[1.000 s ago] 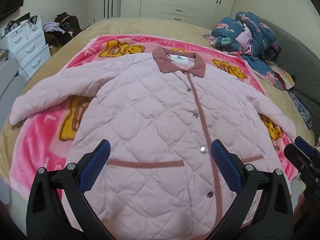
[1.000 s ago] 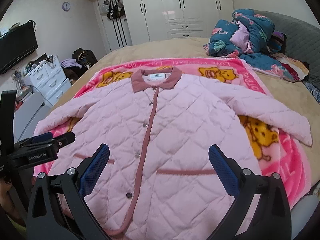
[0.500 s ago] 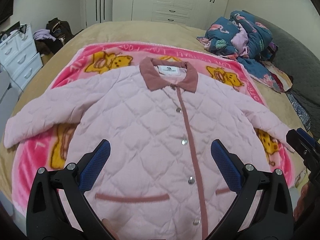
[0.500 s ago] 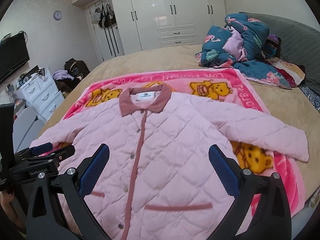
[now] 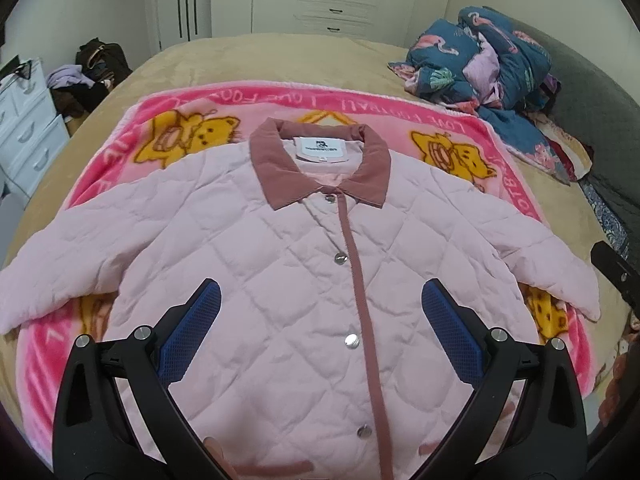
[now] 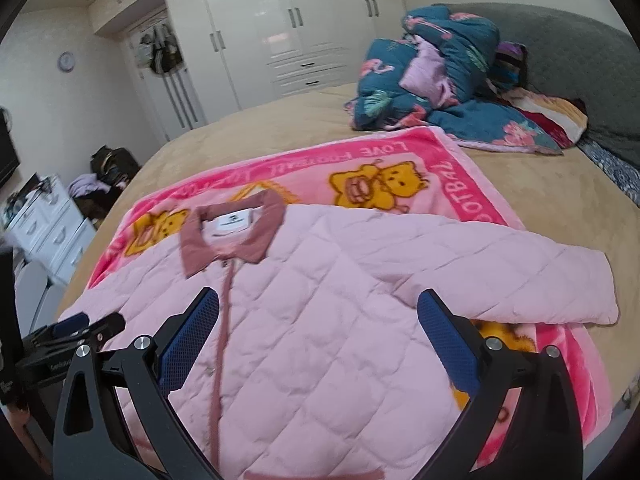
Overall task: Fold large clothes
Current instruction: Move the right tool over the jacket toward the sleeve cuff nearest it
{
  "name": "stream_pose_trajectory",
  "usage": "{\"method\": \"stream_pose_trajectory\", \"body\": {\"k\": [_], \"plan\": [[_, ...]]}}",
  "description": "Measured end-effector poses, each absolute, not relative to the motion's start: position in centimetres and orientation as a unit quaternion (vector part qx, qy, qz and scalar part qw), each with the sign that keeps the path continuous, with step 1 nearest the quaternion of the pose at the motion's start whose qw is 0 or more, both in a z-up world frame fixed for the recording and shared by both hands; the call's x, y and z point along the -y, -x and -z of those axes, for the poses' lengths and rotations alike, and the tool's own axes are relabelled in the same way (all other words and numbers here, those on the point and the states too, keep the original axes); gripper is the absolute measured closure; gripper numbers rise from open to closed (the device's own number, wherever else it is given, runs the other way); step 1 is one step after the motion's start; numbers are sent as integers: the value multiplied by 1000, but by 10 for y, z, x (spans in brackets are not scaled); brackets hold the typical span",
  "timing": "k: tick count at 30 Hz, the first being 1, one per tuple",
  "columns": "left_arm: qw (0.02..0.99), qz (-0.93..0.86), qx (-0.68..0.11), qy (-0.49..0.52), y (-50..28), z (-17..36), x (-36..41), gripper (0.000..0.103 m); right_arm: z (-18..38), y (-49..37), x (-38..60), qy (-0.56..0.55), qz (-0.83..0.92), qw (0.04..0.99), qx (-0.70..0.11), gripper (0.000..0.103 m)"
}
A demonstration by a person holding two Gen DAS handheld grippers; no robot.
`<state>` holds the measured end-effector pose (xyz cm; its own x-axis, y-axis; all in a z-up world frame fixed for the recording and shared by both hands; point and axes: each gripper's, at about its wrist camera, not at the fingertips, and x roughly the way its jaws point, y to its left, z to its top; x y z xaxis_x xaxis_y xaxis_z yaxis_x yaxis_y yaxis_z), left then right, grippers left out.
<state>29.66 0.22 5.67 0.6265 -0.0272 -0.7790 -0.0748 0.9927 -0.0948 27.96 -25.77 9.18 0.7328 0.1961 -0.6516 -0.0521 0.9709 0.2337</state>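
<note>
Jacket (image 5: 304, 280) is being laid out flat and buttoned on the blanket (image 5: 200, 108) with both hand-held grippers (image 5: 320, 320) (image 6: 318, 320) being held wide apart over it, so probably each sleeve cuff (image 6: 592, 292) is being lined up for a clean pinch before folding inward.

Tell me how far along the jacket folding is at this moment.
Done: the pink quilted jacket lies flat, front up and snapped shut, on the pink bear blanket, both sleeves spread out. In hand: nothing; the left gripper and right gripper hover open above the jacket's body, apart from the fabric. Left: every fold, since neither the sleeves nor the body are turned in yet.
</note>
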Motion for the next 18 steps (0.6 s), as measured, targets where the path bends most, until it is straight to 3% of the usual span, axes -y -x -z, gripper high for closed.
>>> {"method": "stream_pose_trajectory", "body": {"k": [18], "plan": [[881,17,-470,56,-364,-1,33,9,-22,-335,343,-196,21,902,-384,4]]}}
